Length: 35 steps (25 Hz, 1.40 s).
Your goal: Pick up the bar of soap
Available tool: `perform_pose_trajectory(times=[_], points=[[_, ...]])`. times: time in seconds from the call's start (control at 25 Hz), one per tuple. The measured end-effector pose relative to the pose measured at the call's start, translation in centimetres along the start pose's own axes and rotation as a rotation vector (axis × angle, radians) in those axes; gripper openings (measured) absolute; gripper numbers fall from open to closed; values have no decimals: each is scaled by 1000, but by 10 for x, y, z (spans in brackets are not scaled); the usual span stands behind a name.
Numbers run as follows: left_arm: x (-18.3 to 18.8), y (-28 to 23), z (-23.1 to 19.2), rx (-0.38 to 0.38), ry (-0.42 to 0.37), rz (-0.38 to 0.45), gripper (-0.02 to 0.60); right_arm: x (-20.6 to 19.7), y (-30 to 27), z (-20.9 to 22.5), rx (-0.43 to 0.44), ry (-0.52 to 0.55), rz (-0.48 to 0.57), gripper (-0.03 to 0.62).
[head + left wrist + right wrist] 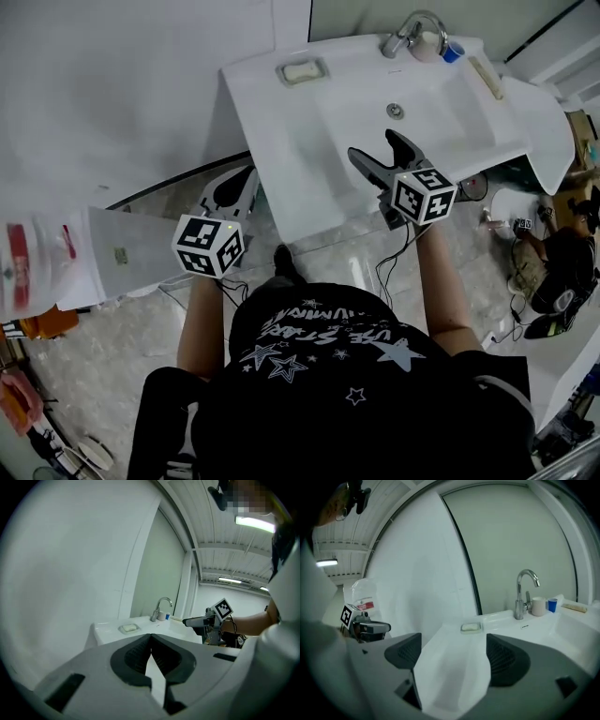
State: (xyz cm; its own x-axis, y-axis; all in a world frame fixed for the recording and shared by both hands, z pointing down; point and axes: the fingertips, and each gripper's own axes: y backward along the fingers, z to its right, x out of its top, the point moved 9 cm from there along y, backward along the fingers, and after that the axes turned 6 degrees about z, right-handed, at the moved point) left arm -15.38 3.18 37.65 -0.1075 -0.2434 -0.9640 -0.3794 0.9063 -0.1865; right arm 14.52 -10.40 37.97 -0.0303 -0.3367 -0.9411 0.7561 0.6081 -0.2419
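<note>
The pale bar of soap (pixel 302 70) lies in a grey dish on the far left corner of the white sink (pixel 281 169); it also shows in the left gripper view (pixel 129 628) and the right gripper view (pixel 471 627). My right gripper (pixel 373 147) hovers over the sink's near edge, well short of the soap, open with nothing between its jaws (pixel 454 654). Left of the sink and lower, my left gripper (pixel 230 186) has its jaws meeting at the tips (pixel 151 641), shut and empty.
A chrome faucet (pixel 405 36) stands at the sink's back with a white cup and a blue cup (pixel 453 52) beside it. The drain (pixel 396 111) is mid-basin. A plastic bag (pixel 56 258) hangs at left. Cables and gear (pixel 553 272) lie on the floor at right.
</note>
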Motion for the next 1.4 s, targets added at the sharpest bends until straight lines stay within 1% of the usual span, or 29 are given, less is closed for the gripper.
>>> perform_pose_trajectory(times=[0.12,0.24,0.32,0.44,0.6,0.76,0.88,1.0,1.16,1.28,1.36,1.4], points=[[7,-13,-28,-10,1,-1,9,19,-31,6,22,28,-16,415],[14,-25,-52,-18,13,0,9,33,-59,10,58,23,-37,404],[17,-32,-62,-29,12,-1,9,40,-74,14,76,25,-53,402],[20,-42,-72,-32,1,-4,9,51,-94,22,102,65,-81,401],[22,-55,-71,14,17,-2,9,64,-120,40,170,115,-122,393],[25,-66,-68,106,24,-1,9,77,-154,62,262,181,-153,382],[25,-70,-64,189,57,-6,9,82,-181,74,341,276,-213,382],[24,-73,-61,256,63,-32,9,83,-212,86,401,402,-280,373],[24,-79,-56,304,68,-37,9,79,-244,99,465,556,-354,352],[21,-79,-52,342,83,-41,9,73,-267,98,542,643,-420,338],[19,-80,-51,357,90,-43,9,68,-280,96,575,702,-451,328],[18,-81,-52,364,94,-44,9,65,-287,95,587,731,-463,312]])
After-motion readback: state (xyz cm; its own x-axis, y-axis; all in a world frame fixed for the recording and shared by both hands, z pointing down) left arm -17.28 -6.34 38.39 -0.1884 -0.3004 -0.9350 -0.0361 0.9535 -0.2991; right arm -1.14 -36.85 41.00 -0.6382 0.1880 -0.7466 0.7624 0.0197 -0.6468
